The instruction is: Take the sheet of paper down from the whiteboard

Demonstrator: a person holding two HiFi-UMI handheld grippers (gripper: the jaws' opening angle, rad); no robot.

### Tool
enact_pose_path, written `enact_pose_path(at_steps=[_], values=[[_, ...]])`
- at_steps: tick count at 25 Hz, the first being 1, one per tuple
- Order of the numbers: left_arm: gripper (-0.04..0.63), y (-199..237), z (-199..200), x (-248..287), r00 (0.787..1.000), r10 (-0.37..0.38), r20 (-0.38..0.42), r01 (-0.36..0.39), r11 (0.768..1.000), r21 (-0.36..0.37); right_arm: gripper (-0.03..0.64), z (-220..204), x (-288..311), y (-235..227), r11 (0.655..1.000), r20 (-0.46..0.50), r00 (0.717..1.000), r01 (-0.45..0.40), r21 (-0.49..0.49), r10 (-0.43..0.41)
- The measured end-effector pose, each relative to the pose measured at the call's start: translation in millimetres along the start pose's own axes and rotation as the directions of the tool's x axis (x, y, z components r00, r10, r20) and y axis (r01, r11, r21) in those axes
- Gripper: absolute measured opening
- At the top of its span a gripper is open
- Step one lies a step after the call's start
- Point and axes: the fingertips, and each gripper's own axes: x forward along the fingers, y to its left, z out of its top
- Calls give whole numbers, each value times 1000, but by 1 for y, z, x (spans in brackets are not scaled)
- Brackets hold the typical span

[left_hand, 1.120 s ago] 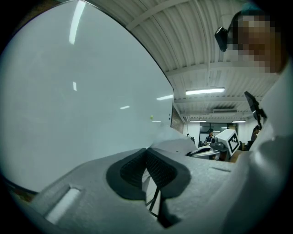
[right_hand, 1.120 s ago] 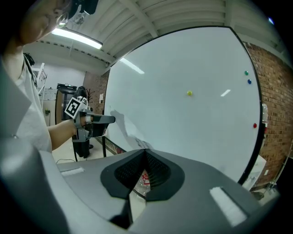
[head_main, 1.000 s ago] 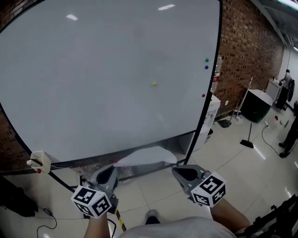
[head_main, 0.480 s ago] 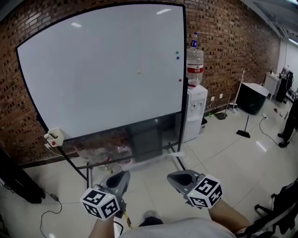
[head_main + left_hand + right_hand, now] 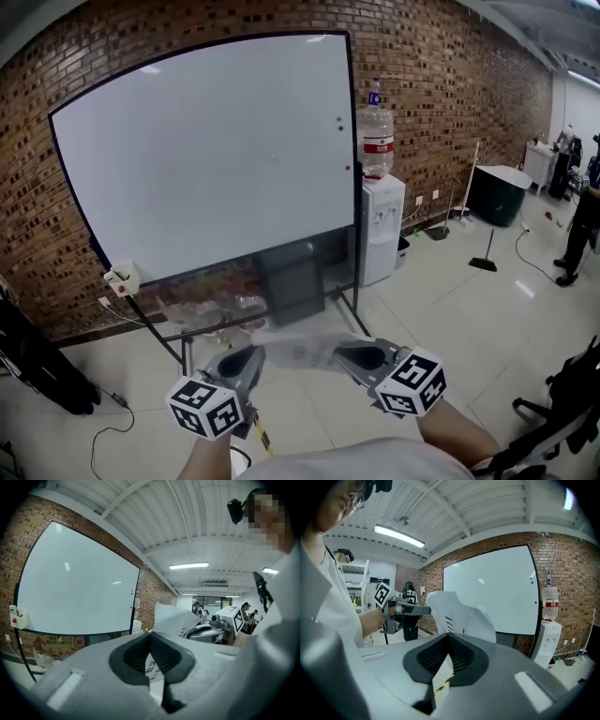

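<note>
The white sheet of paper [image 5: 300,352] hangs blurred between my two grippers, off the whiteboard [image 5: 216,150] and well in front of it. My left gripper [image 5: 246,359] is shut on the sheet's left edge; in the left gripper view the printed paper [image 5: 171,618] rises from the closed jaws of that gripper [image 5: 151,641]. My right gripper [image 5: 354,356] is shut on the sheet's right edge; in the right gripper view the paper [image 5: 459,613] curls up out of this gripper [image 5: 450,641]. A yellow magnet [image 5: 274,157] stays on the board.
A water dispenser [image 5: 380,225] stands right of the board's stand. Farther right are a black bin [image 5: 495,192], a broom [image 5: 486,253] and a person [image 5: 581,234]. An eraser holder [image 5: 122,277] hangs at the board's lower left, above a black bag [image 5: 37,366] and a floor cable.
The whiteboard has shrunk from filling the view to standing well away, as I backed off. Both grippers stayed shut on the sheet, which came along between them.
</note>
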Motion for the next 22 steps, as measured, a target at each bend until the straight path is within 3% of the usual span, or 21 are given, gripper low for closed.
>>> enact_pose_path(at_steps=[13, 22], values=[[2, -3, -29, -85, 1000, -16, -4, 16, 1000, 10, 0, -11, -4, 77, 997, 13, 997, 75, -3, -75], [2, 1, -35, -107, 1000, -23, -4, 23, 1000, 5, 0, -4, 4, 90, 995, 28, 994, 101, -13, -101]])
